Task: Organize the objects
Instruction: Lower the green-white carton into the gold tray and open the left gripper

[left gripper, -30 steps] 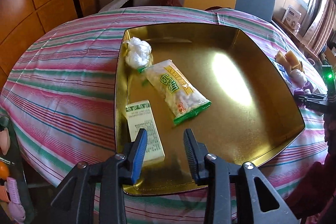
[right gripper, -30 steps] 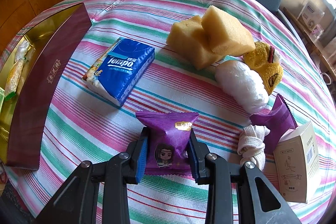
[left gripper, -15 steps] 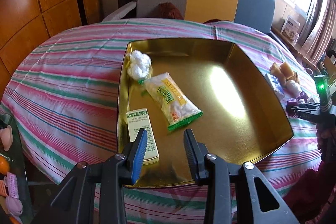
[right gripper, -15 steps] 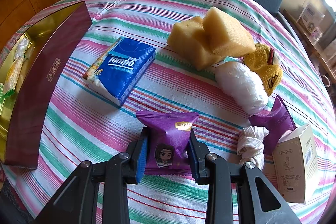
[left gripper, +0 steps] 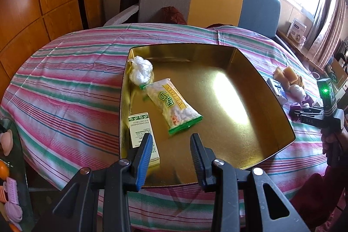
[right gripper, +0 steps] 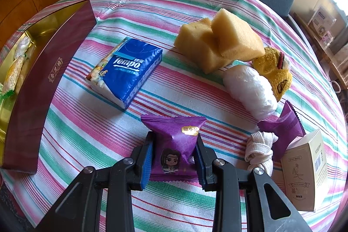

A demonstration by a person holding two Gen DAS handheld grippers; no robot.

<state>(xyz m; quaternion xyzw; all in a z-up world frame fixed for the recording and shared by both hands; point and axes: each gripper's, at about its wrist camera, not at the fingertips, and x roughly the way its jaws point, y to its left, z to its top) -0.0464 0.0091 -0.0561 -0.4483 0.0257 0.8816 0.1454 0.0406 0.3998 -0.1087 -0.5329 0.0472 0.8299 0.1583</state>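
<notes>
My right gripper (right gripper: 174,153) is clamped on the purple snack packet (right gripper: 174,140), low on the table (right gripper: 91,129). I judge the pick is made; next I lift and carry it toward ten o'clock into the gold tray (left gripper: 217,101). My left gripper (left gripper: 170,151) hangs wide, holding nothing.

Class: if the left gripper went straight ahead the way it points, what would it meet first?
Probably the gold tray floor, perhaps the green-edged snack bag; the left gripper is open and empty. Depth is unclear.
</notes>
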